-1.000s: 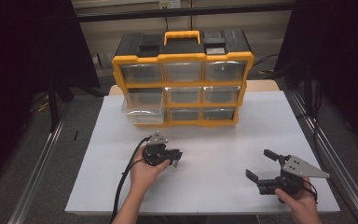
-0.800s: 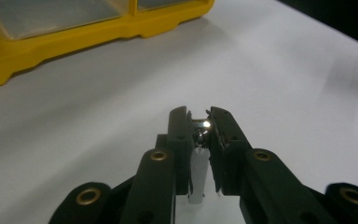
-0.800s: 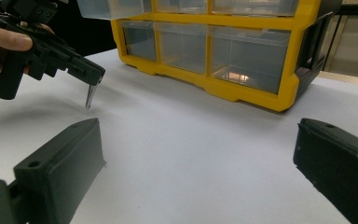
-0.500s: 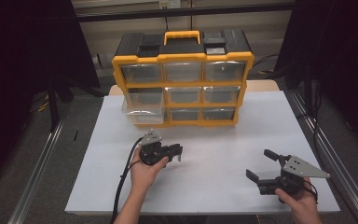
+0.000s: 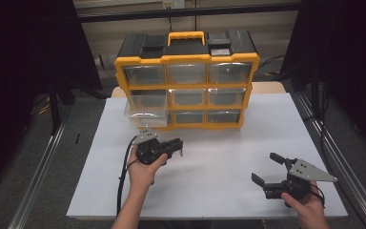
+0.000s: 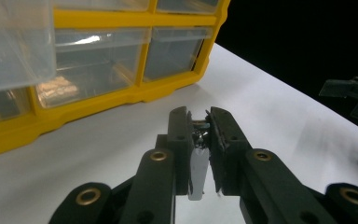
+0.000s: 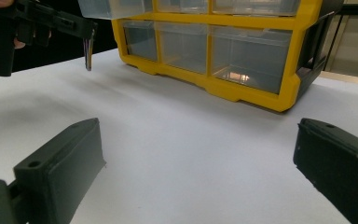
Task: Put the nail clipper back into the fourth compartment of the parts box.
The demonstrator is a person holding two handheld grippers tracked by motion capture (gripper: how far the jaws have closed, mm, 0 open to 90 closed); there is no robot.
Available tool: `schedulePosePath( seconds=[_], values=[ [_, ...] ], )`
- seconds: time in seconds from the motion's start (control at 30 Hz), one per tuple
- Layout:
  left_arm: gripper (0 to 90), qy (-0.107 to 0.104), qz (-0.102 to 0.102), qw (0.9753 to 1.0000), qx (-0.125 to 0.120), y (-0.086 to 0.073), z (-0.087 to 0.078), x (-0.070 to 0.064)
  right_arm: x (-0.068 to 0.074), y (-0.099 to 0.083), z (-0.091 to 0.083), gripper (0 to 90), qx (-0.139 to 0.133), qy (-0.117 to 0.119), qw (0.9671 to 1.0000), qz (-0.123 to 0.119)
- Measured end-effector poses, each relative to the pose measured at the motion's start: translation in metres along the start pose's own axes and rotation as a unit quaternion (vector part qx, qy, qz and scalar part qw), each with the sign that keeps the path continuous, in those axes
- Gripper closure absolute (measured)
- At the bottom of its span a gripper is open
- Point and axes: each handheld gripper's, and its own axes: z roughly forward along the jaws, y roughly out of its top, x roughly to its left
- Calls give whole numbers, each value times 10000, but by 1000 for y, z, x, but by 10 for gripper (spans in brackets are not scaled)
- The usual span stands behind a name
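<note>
A yellow and black drawer organizer [image 5: 187, 81] stands at the back of the white table [image 5: 228, 143]. Its left middle clear drawer [image 5: 147, 107] is pulled out. In front of that drawer, my left gripper [image 5: 178, 145] is held above the table, pointing right. It is shut on a small thin pale piece [image 6: 198, 173] that hangs down between the jaws. From the right gripper view, the left gripper [image 7: 86, 33] holds this piece [image 7: 89, 57] as a thin strip. My right gripper [image 5: 267, 168] rests open and empty at the front right, its jaws wide apart [image 7: 196, 154].
The organizer [image 6: 98, 93] [image 7: 223, 51] has clear drawers in three rows. The pulled-out drawer [image 6: 14, 42] overhangs the table near the left gripper. Metal rails run along both sides of the table, with dark curtains beyond.
The left hand has rolled and lifted a little, so its grey top plate now shows and its jaws point slightly farther from me. The right gripper has stayed put.
</note>
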Motion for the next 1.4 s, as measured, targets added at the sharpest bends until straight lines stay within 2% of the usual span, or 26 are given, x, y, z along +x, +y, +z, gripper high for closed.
schedulePosePath(
  seconds=[0.07,0.1,0.13,0.23,0.27,0.3,0.43,0.63,0.67,0.7,0.73,1.07,1.1,1.4],
  values=[
    [797,-8,27,10000,0,2,-1,0,0,0,0,10,6,15,10000,8],
    [797,87,19,10000,29,4,-2,-1,0,0,0,10,6,15,10000,8],
    [796,13,9,10000,-17,6,-3,0,0,0,0,10,11,12,10000,17],
    [796,32,63,10000,-32,11,-5,-2,0,0,0,10,7,5,10000,0],
    [797,105,63,9999,-35,13,-6,-3,0,0,0,10,7,5,10000,0],
    [797,20,69,9999,-74,15,-7,-3,0,0,0,10,-3,10,10000,5],
    [796,135,94,9999,-45,23,-9,-5,0,0,0,10,4,12,10000,0],
    [796,130,83,9998,-114,33,-13,-6,0,0,0,10,1,7,10000,7],
    [796,78,132,9998,-102,35,-14,-5,0,0,0,10,0,13,10000,8],
    [796,167,107,9997,-124,38,-16,-7,0,0,0,10,6,21,10000,7],
    [796,125,178,9997,-98,39,-17,-6,0,0,0,10,7,23,10000,8],
    [796,125,164,9996,-193,55,-22,-9,0,0,0,10,0,15,10000,6],
    [796,189,196,9995,-153,57,-23,-9,0,0,0,10,0,15,10000,6],
    [796,232,251,9992,-214,73,-27,-11,0,0,0,10,-2,15,10000,9]
  ],
)
